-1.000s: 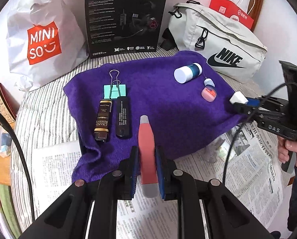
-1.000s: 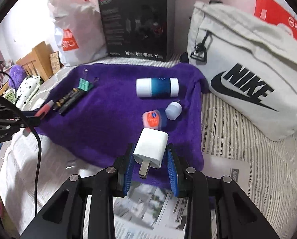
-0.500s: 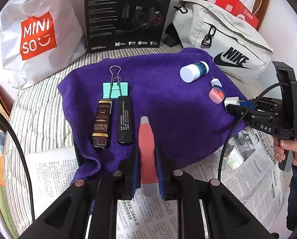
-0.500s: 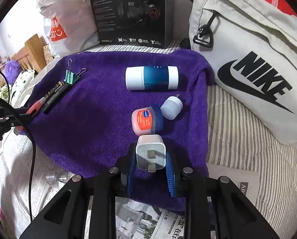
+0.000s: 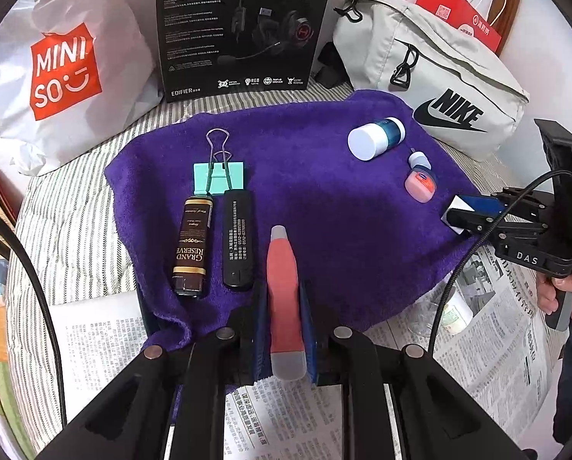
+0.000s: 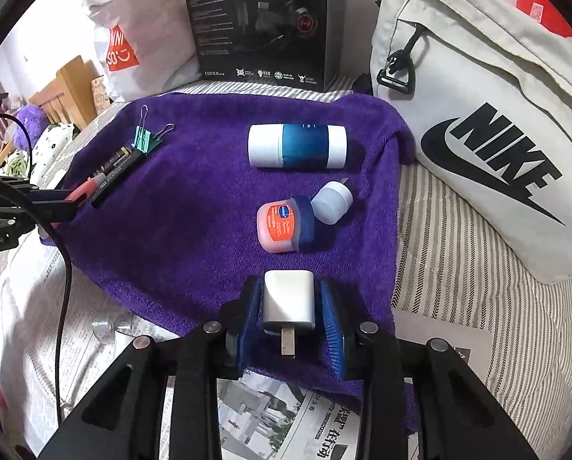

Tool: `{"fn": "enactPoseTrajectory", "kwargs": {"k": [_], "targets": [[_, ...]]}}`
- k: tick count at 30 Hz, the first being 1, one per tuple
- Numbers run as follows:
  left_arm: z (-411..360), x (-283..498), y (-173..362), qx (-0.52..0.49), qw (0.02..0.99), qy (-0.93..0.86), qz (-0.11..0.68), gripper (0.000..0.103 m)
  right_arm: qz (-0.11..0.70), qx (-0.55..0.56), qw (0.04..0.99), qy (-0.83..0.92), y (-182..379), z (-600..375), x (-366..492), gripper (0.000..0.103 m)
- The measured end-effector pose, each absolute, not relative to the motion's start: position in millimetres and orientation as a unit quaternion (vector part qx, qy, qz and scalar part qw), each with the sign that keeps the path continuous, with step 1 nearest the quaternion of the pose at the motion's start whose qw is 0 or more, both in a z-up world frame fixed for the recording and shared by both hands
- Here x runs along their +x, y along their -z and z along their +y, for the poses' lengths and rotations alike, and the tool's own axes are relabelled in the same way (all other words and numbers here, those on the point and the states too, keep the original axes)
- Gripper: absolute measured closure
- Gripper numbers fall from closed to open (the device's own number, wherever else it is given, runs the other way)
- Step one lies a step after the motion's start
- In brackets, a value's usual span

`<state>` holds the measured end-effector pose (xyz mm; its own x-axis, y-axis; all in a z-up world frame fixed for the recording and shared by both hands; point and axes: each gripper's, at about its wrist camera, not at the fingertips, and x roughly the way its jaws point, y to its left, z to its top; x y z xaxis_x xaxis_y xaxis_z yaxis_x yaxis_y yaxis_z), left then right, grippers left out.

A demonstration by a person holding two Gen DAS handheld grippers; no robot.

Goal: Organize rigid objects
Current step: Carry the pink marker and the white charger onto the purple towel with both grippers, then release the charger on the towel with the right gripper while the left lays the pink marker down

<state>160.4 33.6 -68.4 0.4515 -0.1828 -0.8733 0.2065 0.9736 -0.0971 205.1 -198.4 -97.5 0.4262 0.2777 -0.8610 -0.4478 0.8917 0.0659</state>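
My left gripper [image 5: 284, 306] is shut on a red pen-like tool [image 5: 284, 268], low over the front edge of the purple towel [image 5: 324, 199], just right of a black stick [image 5: 238, 241], a brown tube [image 5: 192, 245] and a teal binder clip [image 5: 218, 176]. My right gripper [image 6: 289, 306] holds a white charger plug [image 6: 287, 301] on the towel [image 6: 193, 237], with slight gaps at the pads. Ahead of it lie a Vaseline jar [image 6: 282, 222], a small white cap [image 6: 332, 203] and a blue-and-white bottle [image 6: 297, 145].
A black headset box [image 5: 243, 27], a Miniso bag [image 5: 63, 69] and a Nike bag [image 5: 431, 88] stand behind the towel. Newspaper [image 5: 496, 326] covers the striped bedding in front. A small clear item [image 5: 450, 310] lies on the newspaper at right.
Both grippers have moved forward and down onto the towel. The charger now rests just behind the Vaseline jar, the red tool beside the black stick.
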Motion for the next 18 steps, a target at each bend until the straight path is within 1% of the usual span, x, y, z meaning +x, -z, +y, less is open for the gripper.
{"fn": "enactPoseTrajectory", "kwargs": {"k": [3, 4, 5, 18], "targets": [[34, 164, 71, 0.009, 0.85, 0.114, 0.514, 0.086, 0.482, -0.083, 0.846, -0.213, 91, -202, 202, 0.062], [34, 166, 73, 0.009, 0.849, 0.113, 0.516, 0.087, 0.476, -0.079, 0.85, -0.211, 88, -203, 200, 0.057], [33, 168, 75, 0.009, 0.848, 0.112, 0.518, 0.087, 0.47, -0.076, 0.854, -0.209, 84, -205, 198, 0.055], [26, 191, 95, 0.018, 0.841, 0.1, 0.531, 0.086, 0.435, -0.057, 0.871, -0.219, 58, -212, 166, 0.055]]}}
